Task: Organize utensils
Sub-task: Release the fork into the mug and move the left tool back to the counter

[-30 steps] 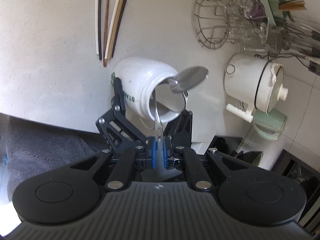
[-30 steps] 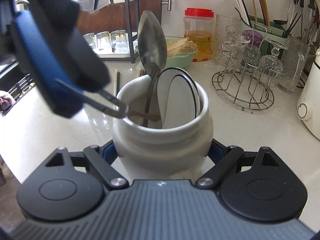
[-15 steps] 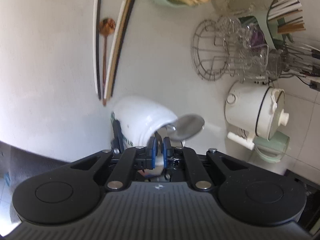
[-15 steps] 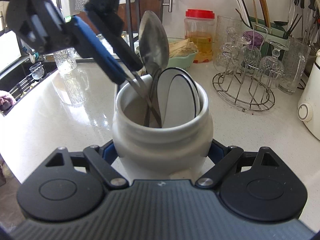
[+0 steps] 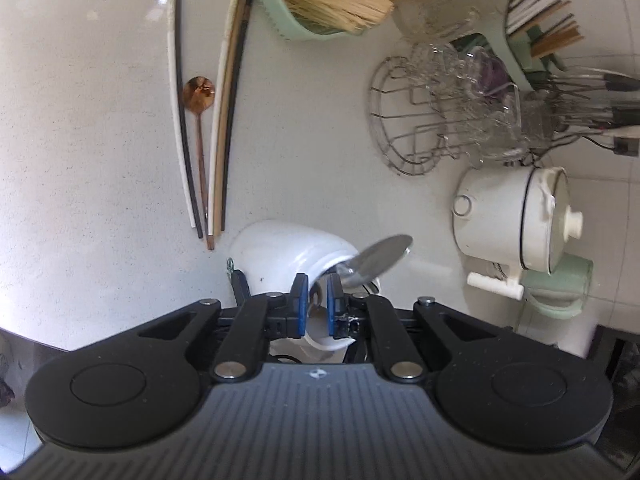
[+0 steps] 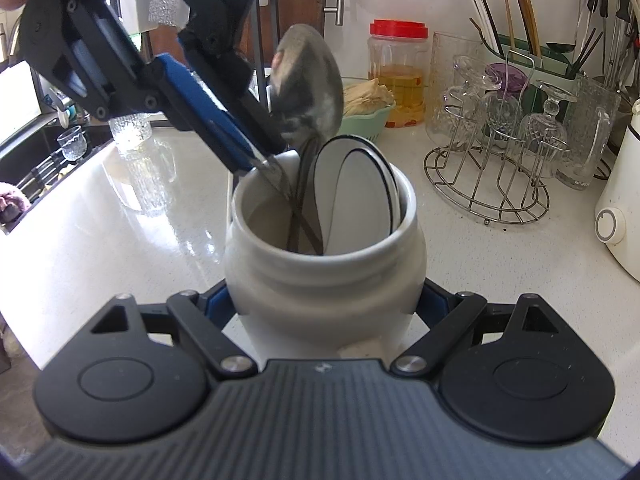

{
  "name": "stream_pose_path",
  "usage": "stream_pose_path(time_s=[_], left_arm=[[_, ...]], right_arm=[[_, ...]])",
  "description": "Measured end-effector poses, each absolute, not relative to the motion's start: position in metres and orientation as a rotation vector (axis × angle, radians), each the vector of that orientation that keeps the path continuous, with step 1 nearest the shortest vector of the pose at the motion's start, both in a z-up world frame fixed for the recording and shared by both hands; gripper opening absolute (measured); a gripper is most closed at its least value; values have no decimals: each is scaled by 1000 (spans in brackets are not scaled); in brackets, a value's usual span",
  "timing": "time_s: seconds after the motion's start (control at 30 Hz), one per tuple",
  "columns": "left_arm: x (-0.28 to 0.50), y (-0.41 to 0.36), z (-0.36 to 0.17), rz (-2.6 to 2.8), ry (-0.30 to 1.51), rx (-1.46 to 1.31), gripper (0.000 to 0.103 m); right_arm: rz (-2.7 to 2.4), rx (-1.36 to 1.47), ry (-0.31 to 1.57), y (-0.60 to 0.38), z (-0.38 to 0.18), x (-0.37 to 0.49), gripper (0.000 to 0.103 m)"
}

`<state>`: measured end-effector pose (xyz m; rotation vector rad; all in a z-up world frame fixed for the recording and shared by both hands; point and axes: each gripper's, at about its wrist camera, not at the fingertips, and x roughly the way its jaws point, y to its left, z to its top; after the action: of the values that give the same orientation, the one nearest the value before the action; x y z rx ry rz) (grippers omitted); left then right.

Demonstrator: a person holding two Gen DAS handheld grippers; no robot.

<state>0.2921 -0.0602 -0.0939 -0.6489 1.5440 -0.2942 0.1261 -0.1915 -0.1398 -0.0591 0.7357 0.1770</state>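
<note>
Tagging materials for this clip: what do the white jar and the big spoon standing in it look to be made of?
White wide-mouthed jar: apparently glazed ceramic, with a glossy, opaque, thick rolled rim that catches soft highlights. Large grey spoon: looks like stainless steel with a worn polish; its bowl gives dull, mirror-like reflections. Neither can be confirmed by look alone.

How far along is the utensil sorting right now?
Done: a white spoon already stands in the jar. In hand: the right hand-held gripper clamps the jar, while the left hand-held gripper pinches the steel spoon by its handle, lowering it into the jar's mouth. Left: a copper spoon and several chopsticks lie on the counter.
</note>
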Motion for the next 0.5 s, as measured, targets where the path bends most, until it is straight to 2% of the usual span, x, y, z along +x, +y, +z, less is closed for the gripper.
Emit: stream_pose_path(time_s=[0.07, 0.17, 0.5], left_arm=[[289, -59, -89, -312, 1531, -628, 14], [281, -56, -79, -345, 1494, -602, 36], [255, -18, -63, -320, 1296, -542, 36]], right_arm=[[177, -60, 736, -192, -140, 126, 91], [177, -58, 738, -191, -139, 126, 91], [160, -60, 748, -194, -139, 130, 91]])
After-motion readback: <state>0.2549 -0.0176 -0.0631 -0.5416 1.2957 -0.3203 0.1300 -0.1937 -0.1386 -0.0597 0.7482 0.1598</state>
